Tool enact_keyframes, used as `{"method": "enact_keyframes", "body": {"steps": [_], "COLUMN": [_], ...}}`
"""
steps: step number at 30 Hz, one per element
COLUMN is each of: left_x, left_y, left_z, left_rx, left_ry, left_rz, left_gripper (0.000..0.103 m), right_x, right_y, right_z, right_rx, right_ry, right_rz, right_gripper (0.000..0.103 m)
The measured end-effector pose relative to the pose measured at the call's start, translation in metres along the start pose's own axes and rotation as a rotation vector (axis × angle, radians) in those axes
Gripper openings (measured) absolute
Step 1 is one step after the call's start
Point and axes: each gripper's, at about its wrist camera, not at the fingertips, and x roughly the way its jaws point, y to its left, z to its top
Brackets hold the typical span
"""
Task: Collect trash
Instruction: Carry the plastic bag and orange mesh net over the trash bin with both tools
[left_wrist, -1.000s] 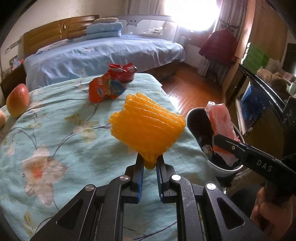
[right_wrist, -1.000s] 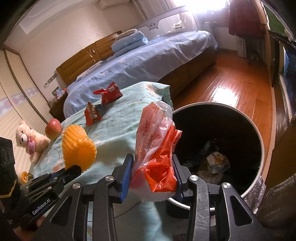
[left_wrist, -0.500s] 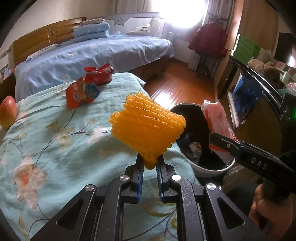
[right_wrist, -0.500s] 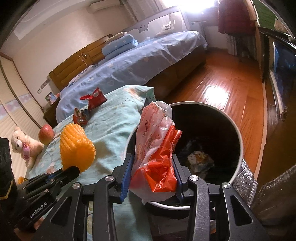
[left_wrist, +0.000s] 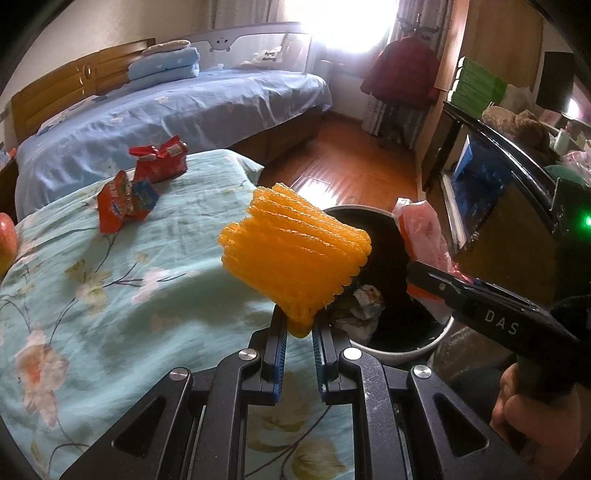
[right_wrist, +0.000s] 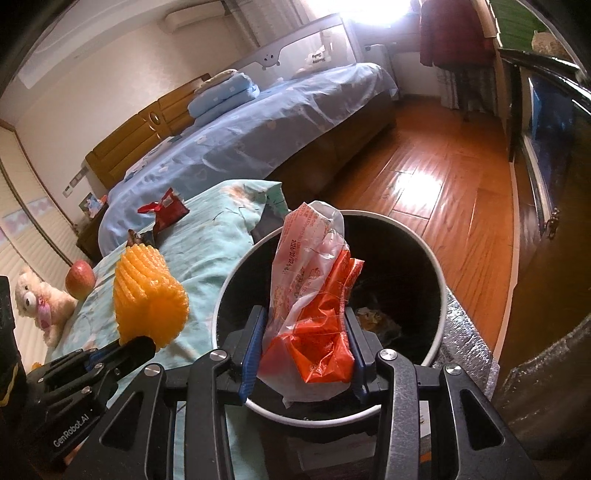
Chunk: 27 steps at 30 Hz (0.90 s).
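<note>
Gripping orange foam net (left_wrist: 295, 266) by bottom corner – left fingers (left_wrist: 297, 334) nearly shut; right fingers (right_wrist: 303, 347) pinch crinkly bag (right_wrist: 314, 306) mid-body – both light, soft.

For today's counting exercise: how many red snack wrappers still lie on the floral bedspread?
2: one red wrapper near the bed's far end, another red-and-blue wrapper just nearer the camera. Others could be out of view.

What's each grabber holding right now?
Left gripper: closed on the orange foam net.
Right gripper: closed on the plastic bag.
</note>
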Motion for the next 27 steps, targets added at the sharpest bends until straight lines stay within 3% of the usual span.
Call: {"method": "enact_keyframes", "body": {"steps": [27], "left_x": [0.022], "left_y": [-0.019], "left_z": [0.010], "left_rx": [0.025], "left_ry": [0.020], "left_rz": [-0.009], "left_gripper": [0.013], "right_x": [0.004], "right_y": [-0.017], "right_z": [0.007], "right_rx": [0.014], "right_ry": [0.002], "right_rz": [-0.013], "right_gripper": [0.043]}}
